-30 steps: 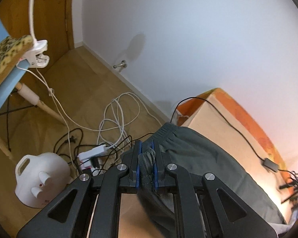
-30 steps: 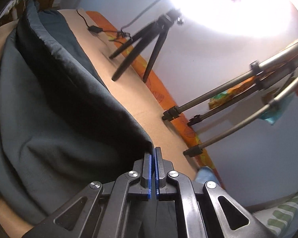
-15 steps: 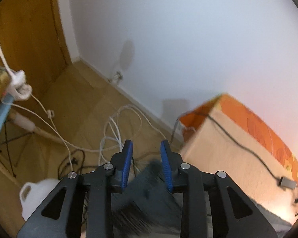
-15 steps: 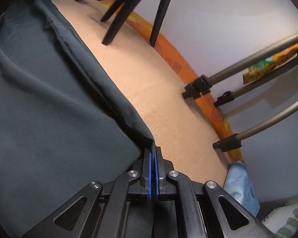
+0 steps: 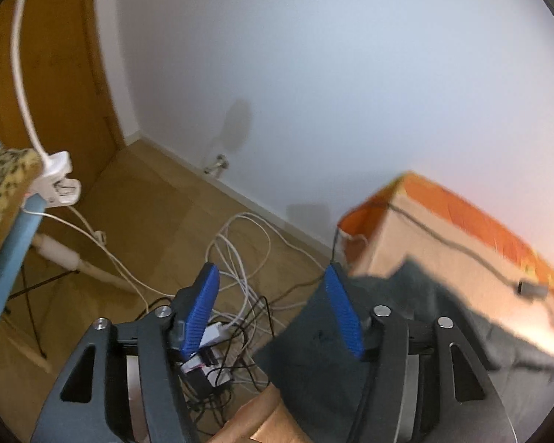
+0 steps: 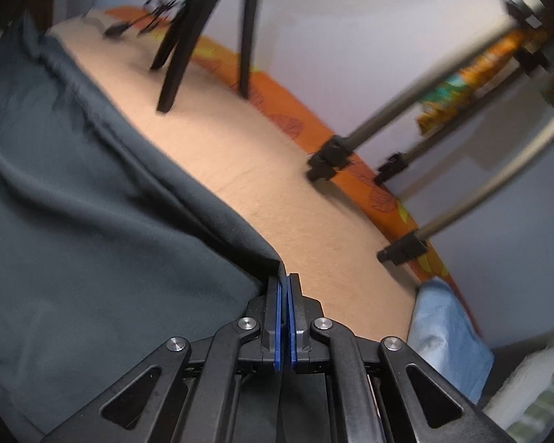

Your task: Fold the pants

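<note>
Grey cloth of the pants (image 6: 92, 221) lies spread over the beige pad of the ironing board (image 6: 277, 184), and the left gripper (image 5: 273, 306) no longer has it: a second ago its blue pads were pinched on a bunched edge, half a second ago they had begun to part, and now they stand wide apart with only floor cables (image 5: 240, 258) seen between them, the pants (image 5: 406, 313) dropped to its right. The right gripper (image 6: 285, 288) stays clamped on a corner of the fabric at the near edge of the board. My reading is that one fold has just been laid and released at the left end, so the right end is likely next to be set down or smoothed
</note>
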Available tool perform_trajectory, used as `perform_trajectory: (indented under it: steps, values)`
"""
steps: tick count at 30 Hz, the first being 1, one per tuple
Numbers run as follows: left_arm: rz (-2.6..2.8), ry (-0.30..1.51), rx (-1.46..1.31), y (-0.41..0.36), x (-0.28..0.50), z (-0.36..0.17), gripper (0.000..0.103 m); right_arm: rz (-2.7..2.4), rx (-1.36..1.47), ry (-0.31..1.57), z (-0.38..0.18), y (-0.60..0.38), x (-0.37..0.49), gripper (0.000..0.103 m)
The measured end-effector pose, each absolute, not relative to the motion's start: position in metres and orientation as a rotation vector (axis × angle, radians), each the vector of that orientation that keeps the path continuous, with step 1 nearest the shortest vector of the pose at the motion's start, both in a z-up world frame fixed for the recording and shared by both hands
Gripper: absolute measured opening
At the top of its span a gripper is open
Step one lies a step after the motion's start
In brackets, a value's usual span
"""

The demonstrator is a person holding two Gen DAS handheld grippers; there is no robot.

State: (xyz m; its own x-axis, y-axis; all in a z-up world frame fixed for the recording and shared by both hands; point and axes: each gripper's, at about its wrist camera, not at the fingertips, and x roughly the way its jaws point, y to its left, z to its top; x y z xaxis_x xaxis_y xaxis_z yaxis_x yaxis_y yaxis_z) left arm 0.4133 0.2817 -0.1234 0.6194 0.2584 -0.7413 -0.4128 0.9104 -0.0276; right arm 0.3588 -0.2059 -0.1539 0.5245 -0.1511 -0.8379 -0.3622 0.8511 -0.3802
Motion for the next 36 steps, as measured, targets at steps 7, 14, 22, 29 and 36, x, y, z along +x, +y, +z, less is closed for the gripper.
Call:
perform_trajectory:
  steps: [7, 14, 22, 29, 36]
  values:
    - [0.327, 0.923, -0.173, 0.255, 0.455, -0.157, 0.060, 0.147, -0.592, 1.023, -0.147, -0.201, 0.349, 0.031]
    - [0.293, 0.887, -0.214, 0.273, 0.430, -0.159, 0.060, 0.176, -0.618, 0.964, -0.125, -0.182, 0.317, 0.047]
    - [0.200, 0.907, -0.195, 0.264, 0.429, -0.174, 0.060, 0.477, -0.563, 0.892, -0.088, -0.089, 0.284, 0.049]
    - [0.174, 0.888, -0.199, 0.253, 0.429, -0.176, 0.034, 0.758, -0.583, 0.988, -0.123, 0.004, 0.253, 0.052]
    - [0.177, 0.852, -0.143, 0.241, 0.427, -0.170, 0.006, 0.816, -0.659, 1.086, -0.172, 0.049, 0.243, 0.050]
